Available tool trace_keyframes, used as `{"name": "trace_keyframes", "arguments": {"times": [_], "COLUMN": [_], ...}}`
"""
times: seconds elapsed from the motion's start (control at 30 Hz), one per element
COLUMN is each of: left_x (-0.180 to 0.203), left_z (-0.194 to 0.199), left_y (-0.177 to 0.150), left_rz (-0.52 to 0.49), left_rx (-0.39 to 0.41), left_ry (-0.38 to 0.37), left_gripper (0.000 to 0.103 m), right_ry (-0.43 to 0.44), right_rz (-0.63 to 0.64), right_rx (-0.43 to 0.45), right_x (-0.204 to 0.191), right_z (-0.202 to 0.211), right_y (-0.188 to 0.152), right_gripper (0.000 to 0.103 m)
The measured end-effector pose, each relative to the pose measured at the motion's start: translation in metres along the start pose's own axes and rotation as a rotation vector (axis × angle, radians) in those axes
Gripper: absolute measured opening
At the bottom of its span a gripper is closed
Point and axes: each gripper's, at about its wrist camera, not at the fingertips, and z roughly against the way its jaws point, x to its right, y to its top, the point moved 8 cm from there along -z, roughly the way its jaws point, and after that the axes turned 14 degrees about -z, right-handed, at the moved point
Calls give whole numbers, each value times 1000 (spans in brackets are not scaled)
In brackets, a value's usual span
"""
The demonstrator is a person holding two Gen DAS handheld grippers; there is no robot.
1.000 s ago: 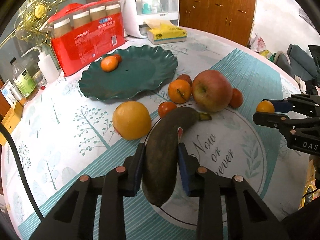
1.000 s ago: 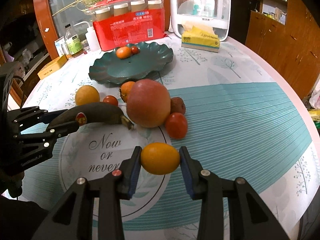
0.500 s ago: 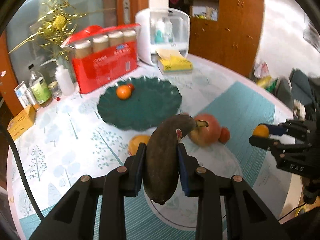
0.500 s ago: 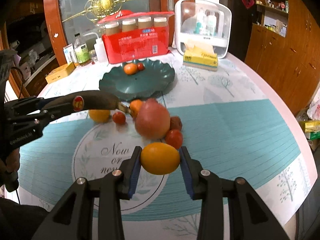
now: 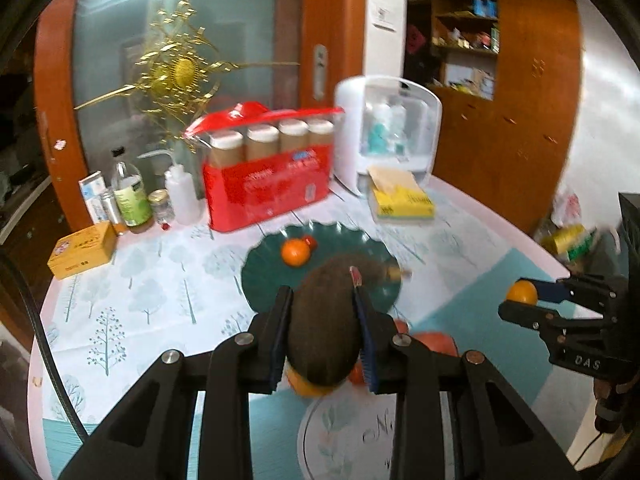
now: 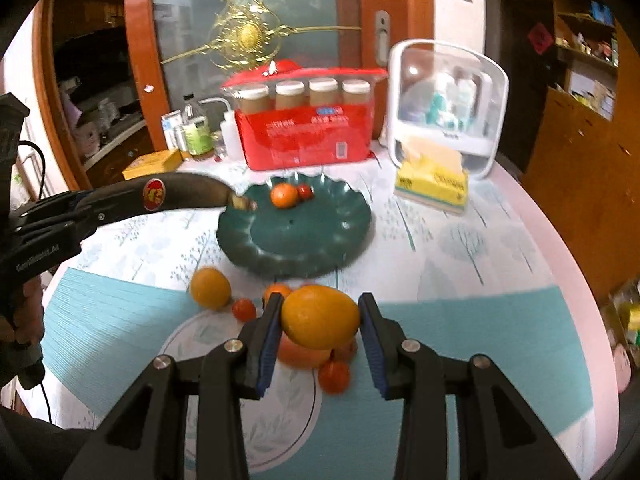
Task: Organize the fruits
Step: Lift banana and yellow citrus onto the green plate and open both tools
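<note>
Carrying two fruits at once is the step in hand, as I judge it: both are lifted clear of the table (image 6: pixel 500 248) and both point toward the green plate (image 6: pixel 320 248), which lies ahead of and below each gripper.

The plate is the largest target. It holds only a small orange (image 6: pixel 284 196) and a little red tomato (image 6: pixel 305 191), close together at its far edge, so most of its surface is free.

The left gripper (image 5: pixel 323 334) is clamped on a dark, overripe banana (image 5: pixel 326 328) — the pads press on both sides of its thick end, and the stem end reaches forward over the near part of the plate. Seen from the right wrist, the banana (image 6: pixel 176 196) hangs in the air with its tip just above the plate's left rim.

The right gripper (image 6: pixel 320 332) is closed on a yellow-orange fruit (image 6: pixel 320 322), perhaps a lemon or a small orange; I cannot tell which. The plate is a little further ahead of it.

Below the right gripper more fruits wait on the table: a yellow orange (image 6: pixel 210 288), a small tomato (image 6: pixel 244 309) and others partly hidden.

The next move, I think, calls for lowering each fruit onto a free part of the plate — away from the two small fruits — and opening the jaws only when it rests there, as round fruit may roll.
</note>
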Motion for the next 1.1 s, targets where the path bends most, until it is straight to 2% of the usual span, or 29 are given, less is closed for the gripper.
{"name": "trace_keyframes", "arguments": {"times": [0.33, 0.53, 0.7, 0.77, 1.1], "left_x": [-20, -28, -28, -27, -21], "left_z": [-30, -64, -92, -104, -141], "left_y": [34, 46, 37, 30, -1], "left_rz": [77, 90, 116, 127, 146], "left_rx": [32, 0, -50, -85, -217], "left_ry": [109, 133, 144, 140, 128], "left_gripper": [28, 28, 28, 28, 28], "right_ry": [109, 180, 226, 239, 253], "right_rz": [111, 145, 144, 142, 82], "right_rx": [-15, -59, -92, -130, -263], "right_x": [-3, -14, -20, -21, -13], "right_z": [-38, -78, -113, -131, -180], "right_y": [41, 50, 54, 52, 30], "right_gripper": [38, 38, 38, 38, 38]}}
